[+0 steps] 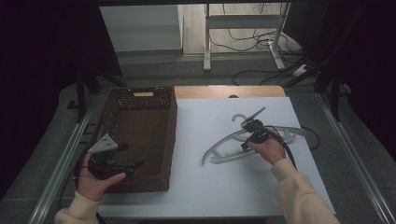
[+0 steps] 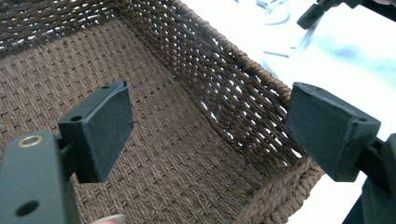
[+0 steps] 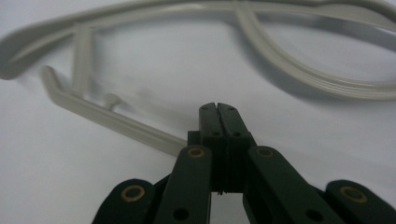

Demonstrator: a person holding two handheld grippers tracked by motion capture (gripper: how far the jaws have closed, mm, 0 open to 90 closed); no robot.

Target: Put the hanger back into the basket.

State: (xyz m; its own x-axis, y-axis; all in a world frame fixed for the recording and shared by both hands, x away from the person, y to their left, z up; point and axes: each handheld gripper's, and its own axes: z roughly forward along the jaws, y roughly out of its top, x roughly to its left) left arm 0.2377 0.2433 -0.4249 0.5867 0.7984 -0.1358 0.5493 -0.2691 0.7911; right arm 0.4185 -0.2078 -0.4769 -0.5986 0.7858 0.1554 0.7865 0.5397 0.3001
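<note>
Hanger lies flat, long axis left-right; hook points away.

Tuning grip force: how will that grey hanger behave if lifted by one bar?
The grey hanger looks like thin moulded plastic, so probably light and fairly stiff. Gripped at one bar, its long arms would likely swing and tilt. Its smooth surface may slip between the right gripper pads.

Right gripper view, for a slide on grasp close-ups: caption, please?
Right gripper, jaws shut on the lower bar of a grey plastic hanger lying on the white table.
</note>
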